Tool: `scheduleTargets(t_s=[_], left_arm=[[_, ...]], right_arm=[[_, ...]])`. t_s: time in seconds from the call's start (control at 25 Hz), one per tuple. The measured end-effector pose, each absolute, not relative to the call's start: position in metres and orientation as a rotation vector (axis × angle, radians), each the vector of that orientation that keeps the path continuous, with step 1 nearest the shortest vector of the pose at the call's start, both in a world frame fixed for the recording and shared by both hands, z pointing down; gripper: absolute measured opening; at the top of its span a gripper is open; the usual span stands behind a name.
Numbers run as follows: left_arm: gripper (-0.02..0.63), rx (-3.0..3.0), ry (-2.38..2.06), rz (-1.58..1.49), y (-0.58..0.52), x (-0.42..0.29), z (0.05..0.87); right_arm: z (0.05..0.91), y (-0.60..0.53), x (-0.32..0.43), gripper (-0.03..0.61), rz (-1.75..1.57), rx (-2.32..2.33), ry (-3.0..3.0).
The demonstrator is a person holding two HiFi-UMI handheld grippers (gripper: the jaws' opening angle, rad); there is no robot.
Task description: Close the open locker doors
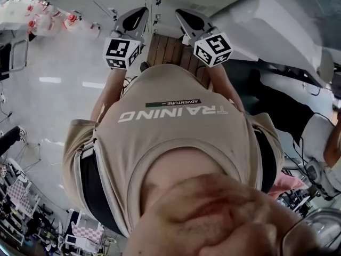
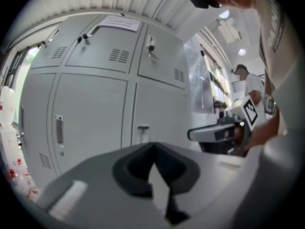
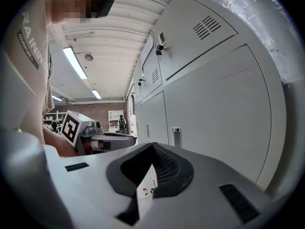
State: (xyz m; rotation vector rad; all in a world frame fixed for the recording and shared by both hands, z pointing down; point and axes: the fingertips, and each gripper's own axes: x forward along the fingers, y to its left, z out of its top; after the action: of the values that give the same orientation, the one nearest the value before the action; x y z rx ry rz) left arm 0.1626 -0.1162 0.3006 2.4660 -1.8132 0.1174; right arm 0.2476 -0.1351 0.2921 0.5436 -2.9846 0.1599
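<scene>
As far as both gripper views reach, the locker doors (image 2: 90, 118) all sit flush in their grey bank, none swung out; the task looks finished here, or any open door lies outside these frames.

- Bank stands right ahead of the left gripper (image 2: 153, 149) and runs off along the right side of the right gripper (image 3: 152, 147); in the head view it shows only as a strip at the top edge.
- Doors upright, long axis vertical; faces flat in the plane of the bank, turned toward the room; lower doors tall, upper ones shorter.
- Recessed handle (image 2: 59, 130) on a lower door, also vertical; louvred vents (image 3: 208, 26) on an upper door; paper notice (image 2: 121, 23) stuck to a top one.
- Left gripper: jaws pressed together, nothing between them; apart from the doors, touching none.
- Right gripper: jaws likewise pressed together and empty; the door beside it is near but not touched.
- Both held level and close together in front of the person's beige shirt (image 1: 176, 127); slatted wooden surface (image 1: 168, 49) below, between them.
- Judgement: only a check along the row for unlatched doors is left.
</scene>
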Motion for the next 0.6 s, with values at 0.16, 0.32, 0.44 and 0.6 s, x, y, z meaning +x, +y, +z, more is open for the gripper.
scheduleTargets(t_s=[0.16,0.32,0.44,0.6], left_arm=[[0.0,2.436,-1.833,0.109,-0.107,0.154,0.301],[0.0,2.419,-1.811,0.107,-0.097,0.157,0.308],[0.0,2.437,-1.78,0.105,-0.096,0.163,0.309],[0.0,2.485,-1.734,0.094,-0.098,0.175,0.308]], right_arm=[[0.296,-0.13,0.246,0.014,0.16,0.533,-2.978],[0.302,-0.118,0.242,0.014,0.117,0.523,-2.954],[0.3,-0.115,0.241,0.014,0.059,0.529,-2.939],[0.3,-0.112,0.248,0.014,0.068,0.565,-2.933]])
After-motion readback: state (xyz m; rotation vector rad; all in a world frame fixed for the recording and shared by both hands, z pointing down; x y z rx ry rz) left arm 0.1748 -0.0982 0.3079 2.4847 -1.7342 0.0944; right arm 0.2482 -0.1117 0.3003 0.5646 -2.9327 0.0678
